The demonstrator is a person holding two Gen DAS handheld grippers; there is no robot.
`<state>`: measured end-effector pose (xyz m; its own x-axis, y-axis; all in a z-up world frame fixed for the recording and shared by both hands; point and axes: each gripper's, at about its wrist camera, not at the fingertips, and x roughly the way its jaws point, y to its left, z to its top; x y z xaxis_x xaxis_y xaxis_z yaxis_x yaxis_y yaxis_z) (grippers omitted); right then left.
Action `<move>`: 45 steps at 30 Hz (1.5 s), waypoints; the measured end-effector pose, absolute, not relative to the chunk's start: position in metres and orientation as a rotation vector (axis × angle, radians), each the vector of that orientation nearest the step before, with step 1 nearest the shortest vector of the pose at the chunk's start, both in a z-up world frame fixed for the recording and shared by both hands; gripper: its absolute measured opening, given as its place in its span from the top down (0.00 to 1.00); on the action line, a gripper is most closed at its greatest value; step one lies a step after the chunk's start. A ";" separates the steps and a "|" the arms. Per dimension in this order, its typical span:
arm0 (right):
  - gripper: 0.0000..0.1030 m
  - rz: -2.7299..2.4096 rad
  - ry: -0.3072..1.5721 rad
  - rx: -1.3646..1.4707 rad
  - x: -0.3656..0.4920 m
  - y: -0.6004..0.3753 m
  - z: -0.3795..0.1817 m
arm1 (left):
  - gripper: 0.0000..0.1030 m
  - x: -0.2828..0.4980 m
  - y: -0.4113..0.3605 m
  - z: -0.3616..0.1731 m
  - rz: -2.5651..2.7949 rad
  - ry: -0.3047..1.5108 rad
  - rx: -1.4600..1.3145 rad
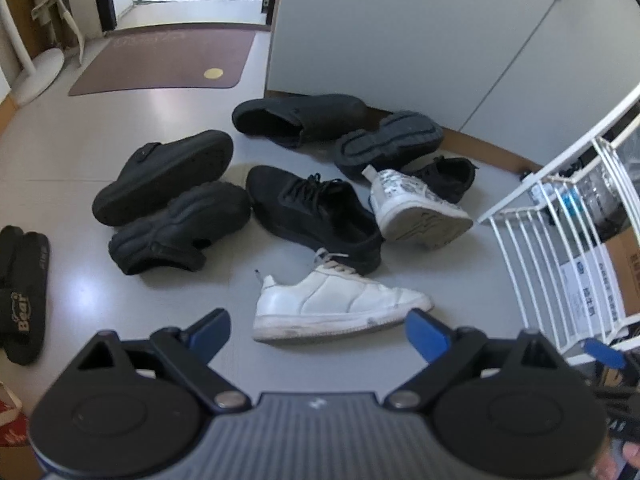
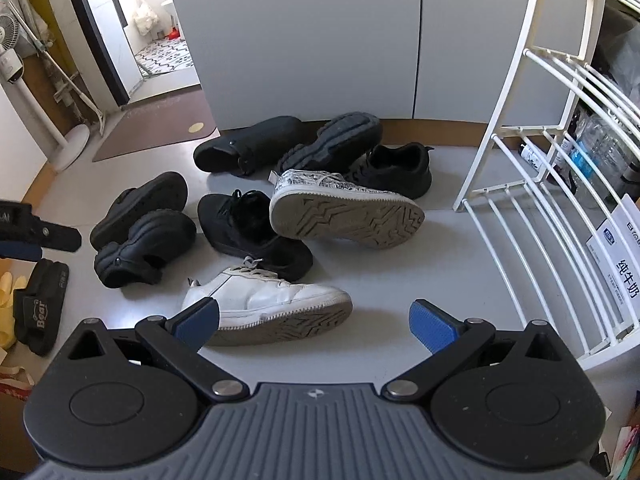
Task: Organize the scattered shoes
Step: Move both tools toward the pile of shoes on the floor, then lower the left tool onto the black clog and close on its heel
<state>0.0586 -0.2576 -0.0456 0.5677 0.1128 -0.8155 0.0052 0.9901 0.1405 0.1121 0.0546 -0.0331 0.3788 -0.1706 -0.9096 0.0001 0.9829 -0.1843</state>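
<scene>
A glossy grey floor [image 2: 420,264] meets a white cabinet [image 2: 320,40], a brown doormat [image 1: 168,60] and a white wire rack [image 2: 540,200].

I see a smooth, faintly glossy grey floor [image 1: 80,152]. The white sneaker [image 1: 336,308] looks like scuffed leather, the black laced shoe [image 1: 316,212] like matt knit cloth. The rack [image 2: 520,216] is white-coated wire. My fingers [image 2: 434,326] carry textured blue pads.

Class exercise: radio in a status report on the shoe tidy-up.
Left gripper open, empty; right gripper open, empty. Shoes piled on floor, white sneaker nearest, tipped on its side. White rack to the right, nothing blocking.
</scene>
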 end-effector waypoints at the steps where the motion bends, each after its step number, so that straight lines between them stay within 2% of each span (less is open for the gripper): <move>1: 0.00 0.069 0.963 0.132 0.059 -0.259 -0.046 | 0.09 0.113 0.057 -0.034 -0.115 1.181 -0.159; 12: 0.00 0.202 0.937 0.047 0.055 -0.262 -0.052 | 0.09 0.136 0.101 -0.055 -0.027 1.195 -0.158; 20: 0.00 0.177 0.950 0.089 0.058 -0.285 -0.053 | 0.09 0.166 0.127 -0.078 -0.023 1.183 -0.149; 29: 0.00 0.283 0.868 0.067 0.074 -0.271 -0.066 | 0.08 0.183 0.153 -0.137 0.036 1.144 -0.210; 32: 0.00 0.263 0.833 0.138 0.086 -0.271 -0.089 | 0.08 0.181 0.157 -0.160 0.033 1.142 -0.221; 34: 0.00 0.256 0.834 0.170 0.085 -0.269 -0.097 | 0.11 0.180 0.163 -0.182 0.093 1.171 -0.239; 37: 0.00 0.308 0.784 0.125 0.072 -0.253 -0.104 | 0.10 0.178 0.165 -0.201 0.096 1.166 -0.256; 40: 0.00 0.345 0.803 0.123 0.070 -0.249 -0.121 | 0.10 0.177 0.162 -0.220 0.066 1.181 -0.193; 45: 0.00 0.325 0.805 0.153 0.061 -0.260 -0.152 | 0.10 0.176 0.168 -0.249 0.127 1.135 -0.239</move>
<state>0.0614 -0.2605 -0.1517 0.6470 0.3427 -0.6812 -0.2270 0.9394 0.2570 0.1759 0.1681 -0.2490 0.4185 -0.0212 -0.9080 -0.2208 0.9673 -0.1244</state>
